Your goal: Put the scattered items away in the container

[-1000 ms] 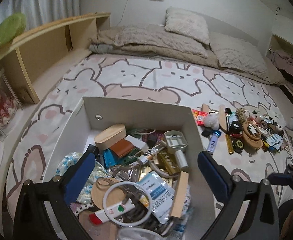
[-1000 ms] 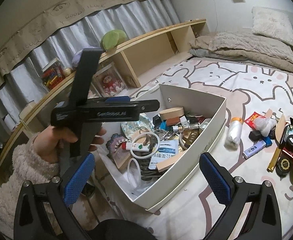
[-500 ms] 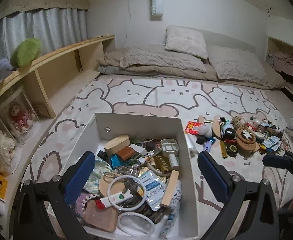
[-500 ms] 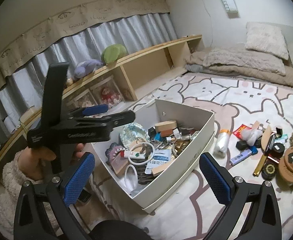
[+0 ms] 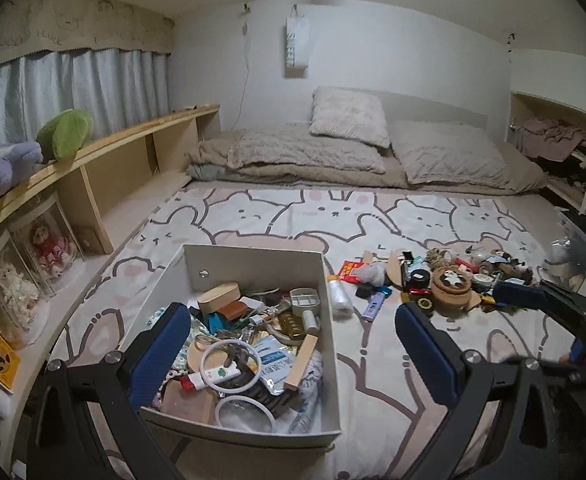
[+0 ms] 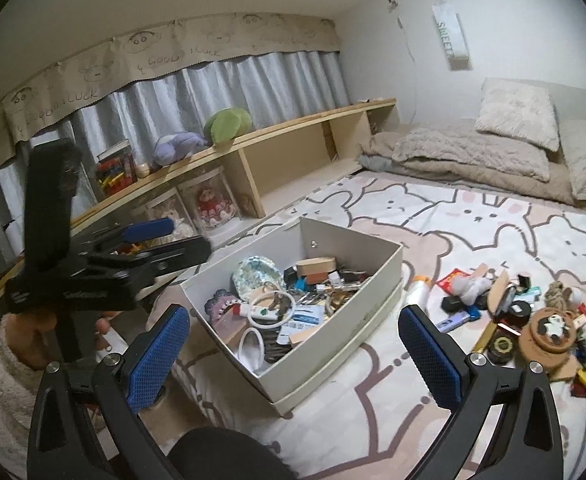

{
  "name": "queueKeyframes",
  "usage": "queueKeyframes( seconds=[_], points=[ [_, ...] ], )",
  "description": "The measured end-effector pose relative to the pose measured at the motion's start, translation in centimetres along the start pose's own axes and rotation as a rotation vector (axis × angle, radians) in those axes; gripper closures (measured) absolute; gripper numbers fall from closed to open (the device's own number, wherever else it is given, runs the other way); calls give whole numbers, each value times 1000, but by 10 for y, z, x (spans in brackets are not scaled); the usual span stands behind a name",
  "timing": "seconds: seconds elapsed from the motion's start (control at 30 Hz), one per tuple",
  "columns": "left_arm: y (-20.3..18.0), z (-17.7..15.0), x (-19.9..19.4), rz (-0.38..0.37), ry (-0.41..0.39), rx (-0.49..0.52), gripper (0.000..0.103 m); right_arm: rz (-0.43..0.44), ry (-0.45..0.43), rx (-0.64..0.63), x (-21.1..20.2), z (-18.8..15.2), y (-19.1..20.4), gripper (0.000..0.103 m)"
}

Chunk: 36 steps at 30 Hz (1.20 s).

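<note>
Both grippers were held above a bed covered by a blanket (image 5: 333,216) printed with bears and rabbits. The left gripper (image 5: 293,354) had its jaws spread wide and empty, the blue pads framing the near half of the container (image 5: 253,266), a white open box resting on the blanket and already holding many small things, among them a white ring (image 5: 231,364), a wooden oval case (image 5: 217,295) and a white-and-red tube (image 5: 209,377). The right gripper (image 6: 295,354) likewise had its jaws wide apart with nothing between them; in its view the container (image 6: 357,322) lay ahead, with the left gripper's black body to the left, held by a hand (image 6: 33,334) in a fluffy cream sleeve (image 6: 1,364). The scattered items (image 5: 433,280) lay in a heap on the blanket to the right of the container, including a round wooden panda piece (image 6: 551,328), a blue lighter (image 5: 374,306) and a small white bottle (image 5: 339,295) just beside the container's right wall.
</note>
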<state>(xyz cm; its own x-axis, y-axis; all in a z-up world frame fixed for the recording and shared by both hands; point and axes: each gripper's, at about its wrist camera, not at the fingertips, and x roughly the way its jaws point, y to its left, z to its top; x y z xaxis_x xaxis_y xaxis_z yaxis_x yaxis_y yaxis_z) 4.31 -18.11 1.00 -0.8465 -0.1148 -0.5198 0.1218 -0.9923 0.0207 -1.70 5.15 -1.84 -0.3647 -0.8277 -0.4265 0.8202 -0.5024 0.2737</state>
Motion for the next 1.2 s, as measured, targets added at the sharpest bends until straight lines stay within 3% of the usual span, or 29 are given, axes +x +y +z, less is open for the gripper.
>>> queueKeyframes(
  seconds=[0.6,1.2],
  points=[
    [-16,-36,-59,58,-63,5,0,-104,-73,-92,-42,-15,6,0],
    [-24,-56,-73,62,-56,-2,0,-173,-70,-123,-52,-24,8,0]
  ],
)
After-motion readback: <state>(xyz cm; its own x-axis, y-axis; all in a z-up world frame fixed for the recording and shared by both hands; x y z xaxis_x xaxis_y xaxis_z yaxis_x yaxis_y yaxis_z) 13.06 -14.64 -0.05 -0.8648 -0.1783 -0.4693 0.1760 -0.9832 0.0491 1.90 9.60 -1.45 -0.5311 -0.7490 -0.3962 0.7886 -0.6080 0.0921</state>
